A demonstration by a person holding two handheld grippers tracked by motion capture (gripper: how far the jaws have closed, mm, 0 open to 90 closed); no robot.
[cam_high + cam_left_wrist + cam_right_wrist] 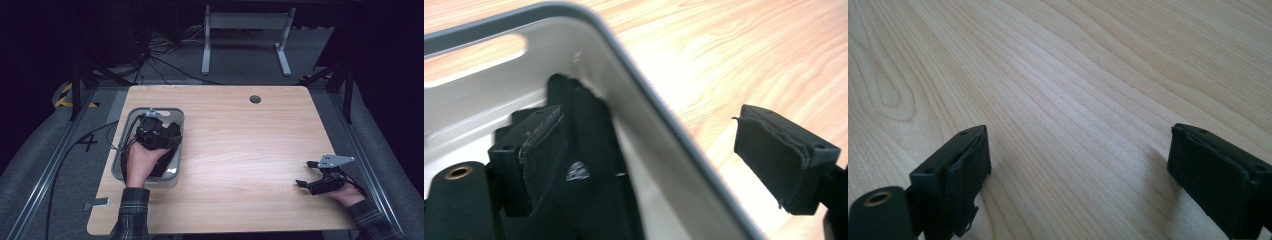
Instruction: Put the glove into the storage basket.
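Left gripper (165,132) is hovering over the grey bin (131,117) at the table's (240,150) nine o'clock; its own view is showing the jaws spread wide, straddling the bin's wall (664,125) — one inside, one outside — gripping nothing, with a black object (594,165) lying in the bin beside the inner jaw. Right gripper (305,175) is resting at four o'clock — jaws wide apart over bare wood (1073,100), holding nothing.

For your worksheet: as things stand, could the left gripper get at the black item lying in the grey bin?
Probably yes. The left gripper hangs open over the grey bin, with the black item just below and nothing covering it.
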